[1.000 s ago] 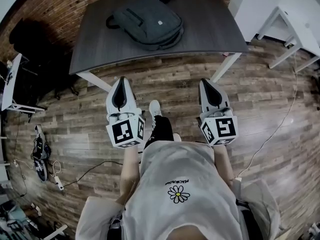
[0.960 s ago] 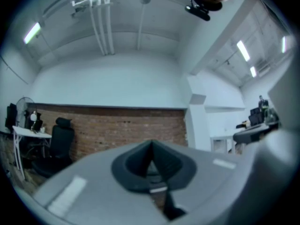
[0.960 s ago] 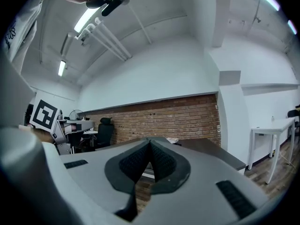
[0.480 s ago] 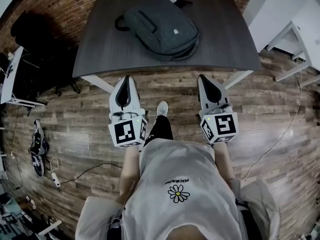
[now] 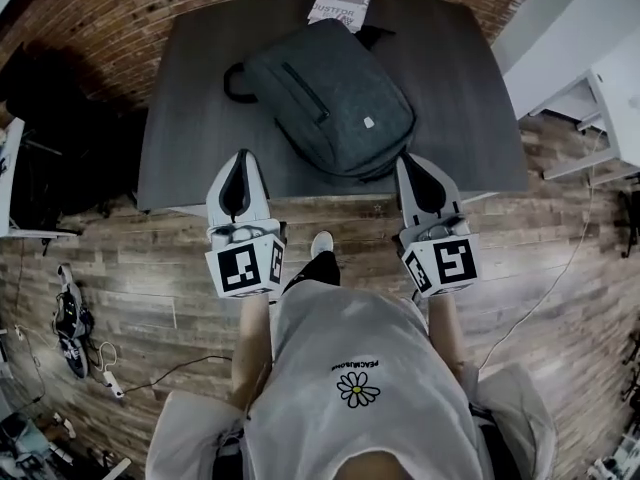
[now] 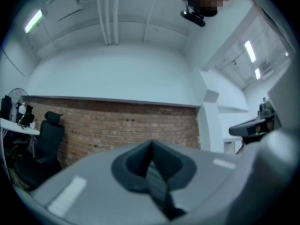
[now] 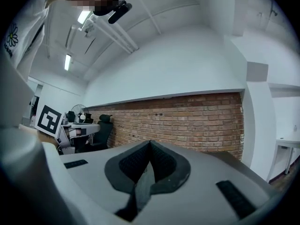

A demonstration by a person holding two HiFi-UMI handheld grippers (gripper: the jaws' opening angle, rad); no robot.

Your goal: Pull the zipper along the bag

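The dark backpack (image 5: 330, 98), lying on the table (image 5: 185, 143), is shown only by the head view. The left hand-held gripper (image 6: 151, 143) and right hand-held gripper (image 7: 150, 142) are seen closed and empty in their own views.

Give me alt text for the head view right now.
A dark grey fabric backpack lies on a dark wood-grain table, a white printed booklet beyond it. At the near edge, the left gripper and right gripper are held shut, empty.

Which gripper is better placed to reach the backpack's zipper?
Probably the right gripper: its shut tip is almost at the edge of the backpack, while the left gripper sits farther off, over the table.
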